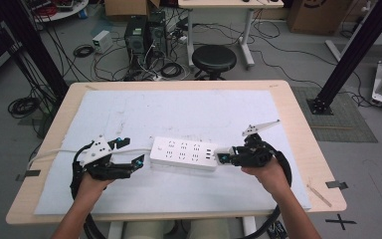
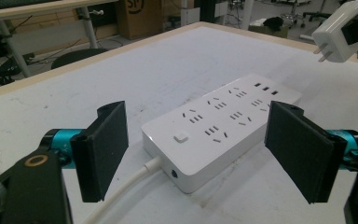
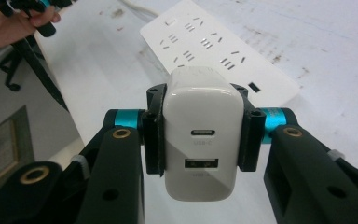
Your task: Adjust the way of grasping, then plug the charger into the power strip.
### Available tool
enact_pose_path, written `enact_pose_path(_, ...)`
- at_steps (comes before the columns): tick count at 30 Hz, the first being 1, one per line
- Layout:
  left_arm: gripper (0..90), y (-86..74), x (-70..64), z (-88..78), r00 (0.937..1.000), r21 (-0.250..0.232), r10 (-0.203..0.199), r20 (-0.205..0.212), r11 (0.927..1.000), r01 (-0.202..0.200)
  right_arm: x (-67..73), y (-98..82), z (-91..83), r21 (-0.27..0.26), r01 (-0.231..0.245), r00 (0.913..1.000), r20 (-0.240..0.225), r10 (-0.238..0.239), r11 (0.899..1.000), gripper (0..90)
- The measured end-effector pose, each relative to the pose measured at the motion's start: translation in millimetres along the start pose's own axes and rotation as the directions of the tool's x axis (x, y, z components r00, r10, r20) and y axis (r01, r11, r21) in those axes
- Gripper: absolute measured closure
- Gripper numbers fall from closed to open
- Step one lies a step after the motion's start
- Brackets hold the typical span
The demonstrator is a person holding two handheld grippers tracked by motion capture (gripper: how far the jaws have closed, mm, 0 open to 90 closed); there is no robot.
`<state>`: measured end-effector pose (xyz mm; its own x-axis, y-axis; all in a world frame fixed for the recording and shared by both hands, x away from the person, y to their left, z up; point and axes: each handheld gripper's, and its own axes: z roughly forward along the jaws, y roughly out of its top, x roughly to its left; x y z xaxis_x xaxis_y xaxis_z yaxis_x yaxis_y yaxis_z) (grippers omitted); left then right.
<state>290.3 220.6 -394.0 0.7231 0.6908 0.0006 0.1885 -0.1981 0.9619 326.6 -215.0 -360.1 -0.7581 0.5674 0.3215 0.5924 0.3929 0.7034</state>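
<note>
A white power strip (image 1: 184,154) lies flat in the middle of the white mat, its cord running off to the left. My left gripper (image 1: 133,152) is open at the strip's left end; in the left gripper view its two black pads (image 2: 103,149) stand wide apart on either side of the strip's (image 2: 221,126) switch end, touching nothing. My right gripper (image 1: 224,158) is shut on a white USB charger (image 3: 201,137), held just off the strip's right end. The charger (image 2: 338,31), prongs toward the table, hangs above the strip's far end in the left gripper view.
The white mat (image 1: 169,114) covers most of the wooden table (image 1: 308,149). A black stool (image 1: 214,59) stands behind the table's far edge, among cables and computer boxes on the floor. A black frame post (image 1: 350,55) rises at the right.
</note>
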Motion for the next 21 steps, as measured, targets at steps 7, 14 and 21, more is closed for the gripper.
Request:
enact_pose_path(7, 21.6, -0.2, -4.1, -3.0, 1.0, -0.001, 0.007, 0.003, 1.0, -0.007, 2.1, 3.5, -7.1, 0.023, 0.033, 0.9983, 0.047, -0.034, 0.999, 62.9)
enact_pose_path(14, 21.6, -1.9, 0.4, -8.1, 0.9997, -0.009, -0.005, -0.022, 0.9999, 0.005, 0.9, 7.4, -11.3, 0.05, 0.064, 0.9943, 0.082, -0.068, 0.997, 62.9)
enact_pose_path(21, 21.6, -4.4, 4.0, -9.3, 0.9994, -0.003, -0.011, -0.032, 0.9999, 0.011, 1.9, 18.8, -9.4, 0.102, 0.121, 0.987, 0.094, -0.13, 0.987, 62.9)
